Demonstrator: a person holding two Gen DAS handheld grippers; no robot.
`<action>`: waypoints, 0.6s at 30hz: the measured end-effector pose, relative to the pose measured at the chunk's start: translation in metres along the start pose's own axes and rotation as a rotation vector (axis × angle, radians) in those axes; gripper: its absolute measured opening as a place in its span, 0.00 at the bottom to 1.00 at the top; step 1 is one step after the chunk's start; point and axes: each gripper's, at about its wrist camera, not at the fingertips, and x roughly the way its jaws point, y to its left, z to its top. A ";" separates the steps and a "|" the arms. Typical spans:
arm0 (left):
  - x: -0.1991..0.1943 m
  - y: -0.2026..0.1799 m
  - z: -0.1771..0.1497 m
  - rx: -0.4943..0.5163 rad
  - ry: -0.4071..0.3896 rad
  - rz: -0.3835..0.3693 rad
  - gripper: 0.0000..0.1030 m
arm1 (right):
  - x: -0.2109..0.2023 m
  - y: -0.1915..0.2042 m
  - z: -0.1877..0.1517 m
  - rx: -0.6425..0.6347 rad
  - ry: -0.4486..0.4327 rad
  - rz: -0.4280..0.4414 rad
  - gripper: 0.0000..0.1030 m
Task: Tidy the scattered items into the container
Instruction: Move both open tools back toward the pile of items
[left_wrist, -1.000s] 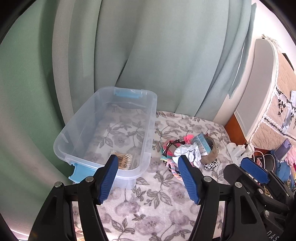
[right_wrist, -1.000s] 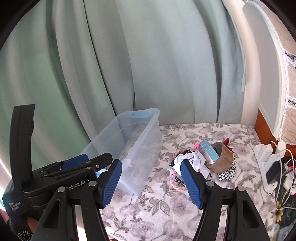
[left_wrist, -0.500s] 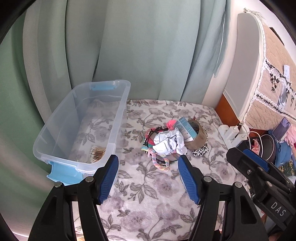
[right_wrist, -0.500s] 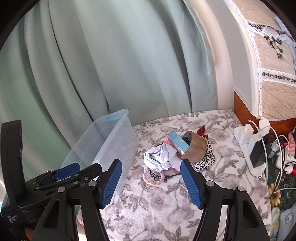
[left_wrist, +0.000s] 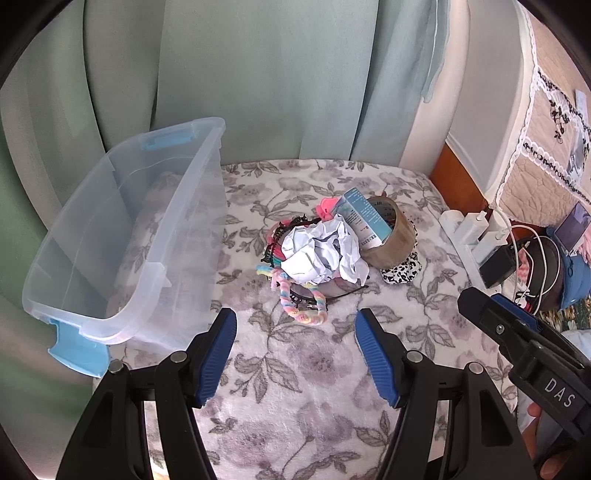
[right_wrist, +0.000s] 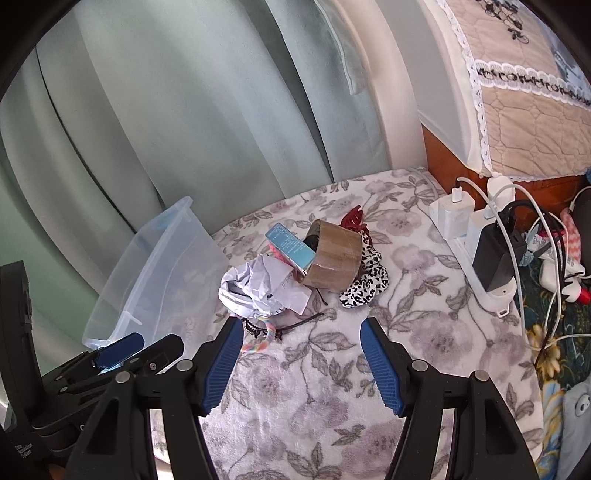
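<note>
A flowered blanket (left_wrist: 295, 369) was spread before green curtains (left_wrist: 258, 74). On its left side a clear plastic bin (left_wrist: 122, 236) was set. Just right of the bin a small pile was heaped: crumpled paper (left_wrist: 321, 251), a roll of brown tape (left_wrist: 391, 240) with a blue box (left_wrist: 364, 216) propped in it, and a pastel hair tie (left_wrist: 299, 299). The left hand-held gripper (left_wrist: 295, 325) and the right hand-held gripper (right_wrist: 301, 334) were held wide and empty, near the pile.

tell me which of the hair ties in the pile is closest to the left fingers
The pastel rainbow braided tie. It lies at the pile's front edge, nearest the fingers; the black-and-white spotted scrunchie lies farther back beside the tape roll.
</note>
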 end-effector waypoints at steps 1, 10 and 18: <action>0.004 -0.001 0.001 0.002 0.005 0.000 0.66 | 0.004 -0.002 -0.001 0.003 0.010 -0.002 0.68; 0.043 -0.003 0.016 0.011 0.043 0.013 0.66 | 0.038 -0.018 -0.002 0.034 0.085 -0.028 0.68; 0.073 -0.001 0.027 0.006 0.063 0.013 0.66 | 0.065 -0.025 0.005 0.032 0.124 -0.046 0.68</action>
